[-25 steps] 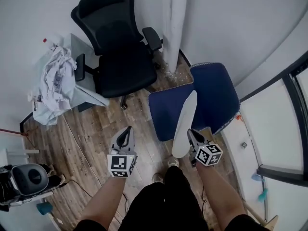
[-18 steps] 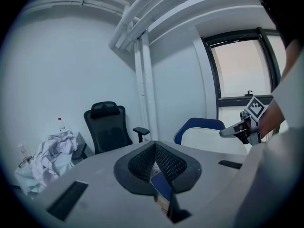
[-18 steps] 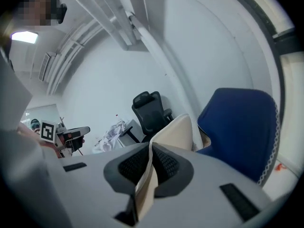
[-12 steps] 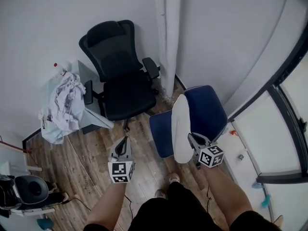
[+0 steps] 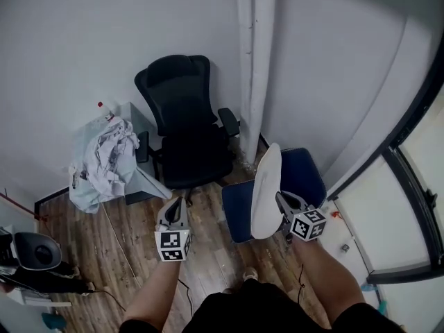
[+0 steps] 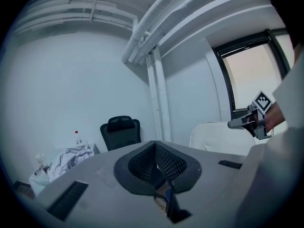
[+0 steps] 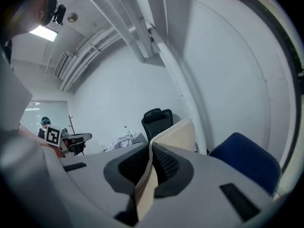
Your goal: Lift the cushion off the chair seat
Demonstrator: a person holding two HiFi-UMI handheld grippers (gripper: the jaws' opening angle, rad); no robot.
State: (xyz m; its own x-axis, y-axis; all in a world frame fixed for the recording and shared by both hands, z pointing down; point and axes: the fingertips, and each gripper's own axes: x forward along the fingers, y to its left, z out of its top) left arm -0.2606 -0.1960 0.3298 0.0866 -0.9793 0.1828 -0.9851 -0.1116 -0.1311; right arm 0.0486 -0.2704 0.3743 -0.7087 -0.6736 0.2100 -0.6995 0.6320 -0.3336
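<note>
The cream cushion (image 5: 266,191) hangs on edge, clear above the blue chair seat (image 5: 239,210). My right gripper (image 5: 279,200) is shut on the cushion's near edge. In the right gripper view the cushion edge (image 7: 148,175) is pinched between the dark pads, and the rest of the cushion (image 7: 179,134) stands up beyond them. My left gripper (image 5: 176,204) floats to the left of the chair, shut with nothing in it. Its pads (image 6: 165,161) meet in the left gripper view, where the cushion (image 6: 221,137) and the right gripper (image 6: 237,123) show at the right.
A black office chair (image 5: 186,127) stands against the wall behind. A low table (image 5: 139,175) heaped with crumpled clothes (image 5: 104,159) is at the left. A white pipe (image 5: 253,54) runs up the wall. A window frame (image 5: 402,172) lies to the right. The person's legs fill the bottom.
Both grippers have risen. The cushion, which lay slanted over the blue seat, has come up with the right gripper and now hangs upright above it.
</note>
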